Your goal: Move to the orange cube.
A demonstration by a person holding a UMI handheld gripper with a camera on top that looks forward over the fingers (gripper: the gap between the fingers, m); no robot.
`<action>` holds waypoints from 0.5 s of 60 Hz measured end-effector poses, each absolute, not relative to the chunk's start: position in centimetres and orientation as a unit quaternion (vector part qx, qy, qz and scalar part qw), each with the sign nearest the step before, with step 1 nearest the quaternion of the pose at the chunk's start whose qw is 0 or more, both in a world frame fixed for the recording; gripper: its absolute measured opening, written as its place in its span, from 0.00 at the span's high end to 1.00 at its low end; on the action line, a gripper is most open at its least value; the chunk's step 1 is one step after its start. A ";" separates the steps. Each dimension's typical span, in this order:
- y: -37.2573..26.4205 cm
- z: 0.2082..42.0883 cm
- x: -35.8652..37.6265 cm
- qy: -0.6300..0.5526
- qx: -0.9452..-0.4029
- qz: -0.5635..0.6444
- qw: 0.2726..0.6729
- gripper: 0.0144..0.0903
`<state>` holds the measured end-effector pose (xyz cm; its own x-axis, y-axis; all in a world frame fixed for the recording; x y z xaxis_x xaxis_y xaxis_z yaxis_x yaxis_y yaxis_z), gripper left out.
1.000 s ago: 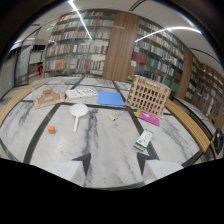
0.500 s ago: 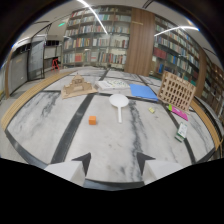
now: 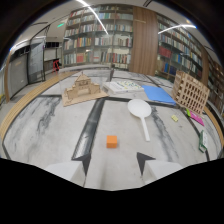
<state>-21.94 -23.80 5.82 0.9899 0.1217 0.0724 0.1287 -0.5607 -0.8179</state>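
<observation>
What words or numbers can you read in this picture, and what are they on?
None can be read.
Book spines on the bookshelves: too small and blurred.
Papers beyond the white paddle: print is blurred.
Green sign near the ceiling: too blurred.
Orange cube, just ahead of the open gripper: no writing shows.

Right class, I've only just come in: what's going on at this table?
A person is holding a hand-held two-finger gripper over a grey marbled table. Its fingers are open and hold nothing. A small orange cube sits on the table just ahead of them, roughly in line with the gap. Beyond the cube lie a white round paddle, a wooden model building, a blue sheet and a wooden lattice block.
</observation>
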 end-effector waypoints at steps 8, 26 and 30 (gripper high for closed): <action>-21.1 4.2 -22.5 -0.062 -0.888 -0.001 0.455 0.06; -18.8 1.5 -22.3 -0.059 -0.898 -0.001 0.436 0.06; -18.7 1.4 -22.4 -0.059 -0.898 0.000 0.436 0.06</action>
<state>-22.43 -18.73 1.39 0.9931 0.1051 0.0513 0.1053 -0.6129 -0.7831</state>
